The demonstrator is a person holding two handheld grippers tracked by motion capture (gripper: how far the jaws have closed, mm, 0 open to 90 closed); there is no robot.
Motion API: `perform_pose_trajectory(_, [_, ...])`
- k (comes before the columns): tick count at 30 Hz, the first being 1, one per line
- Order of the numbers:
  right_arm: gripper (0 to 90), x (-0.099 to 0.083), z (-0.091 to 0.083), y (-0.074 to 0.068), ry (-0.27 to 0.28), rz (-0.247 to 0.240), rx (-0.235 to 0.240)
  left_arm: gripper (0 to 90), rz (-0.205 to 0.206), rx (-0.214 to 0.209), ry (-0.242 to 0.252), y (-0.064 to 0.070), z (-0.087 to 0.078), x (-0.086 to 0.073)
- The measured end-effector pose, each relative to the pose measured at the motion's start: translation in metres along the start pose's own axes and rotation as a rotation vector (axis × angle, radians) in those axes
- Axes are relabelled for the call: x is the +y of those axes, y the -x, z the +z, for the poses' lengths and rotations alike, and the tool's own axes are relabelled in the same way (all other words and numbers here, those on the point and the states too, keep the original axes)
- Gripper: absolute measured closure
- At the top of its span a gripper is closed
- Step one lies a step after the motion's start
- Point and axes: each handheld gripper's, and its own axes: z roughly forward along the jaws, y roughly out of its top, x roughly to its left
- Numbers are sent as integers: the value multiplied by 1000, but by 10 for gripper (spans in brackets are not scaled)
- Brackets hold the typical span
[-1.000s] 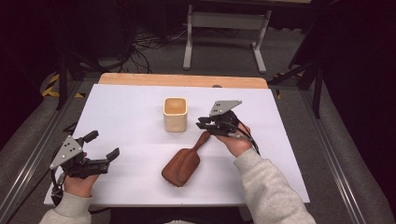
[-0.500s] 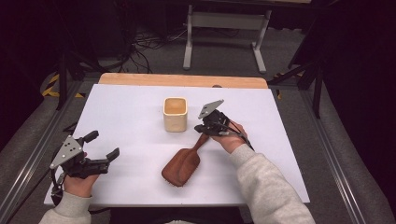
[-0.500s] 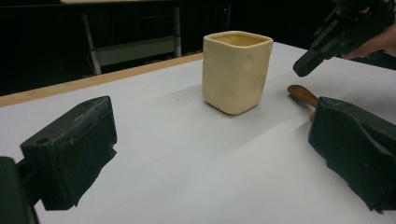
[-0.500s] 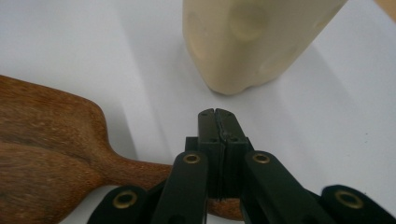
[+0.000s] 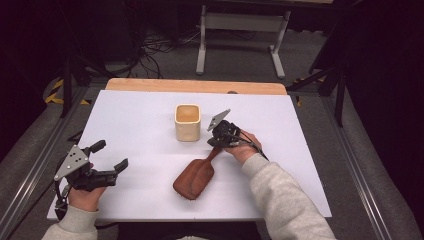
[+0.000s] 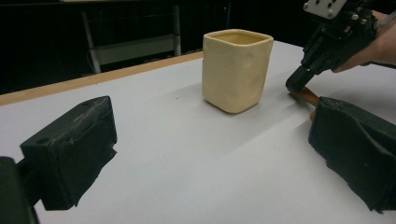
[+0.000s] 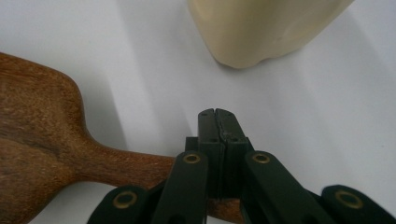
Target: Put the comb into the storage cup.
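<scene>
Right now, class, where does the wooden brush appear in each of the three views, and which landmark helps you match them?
High view: brush lies centre-bottom on the table, handle under the right gripper.
Left gripper view: just its handle tip at the right edge, below the other gripper.
Right gripper view: head and handle fill the left, running under the jaws.
Shared landmark: the cream cup, just beyond the handle.

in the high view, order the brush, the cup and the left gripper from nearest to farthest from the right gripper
1. Brush: its handle lies at the right gripper, whose jaws are shut at the handle's end.
2. Cup: just to that gripper's left, apart from it, toward the table's middle.
3. Left gripper: far across the table near its left front, jaws open and holding nothing.
</scene>
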Motion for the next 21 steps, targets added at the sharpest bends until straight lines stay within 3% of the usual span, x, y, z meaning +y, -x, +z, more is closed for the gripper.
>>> perform_pose_trajectory(14, [900, 1, -1, -6, -101, -54, 14, 20, 0, 0, 1, 0, 0, 0])
perform_pose_trajectory(21, [900, -2, -3, -11, -152, -54, 32, 20, -2, -4, 0, 0, 2, 0])
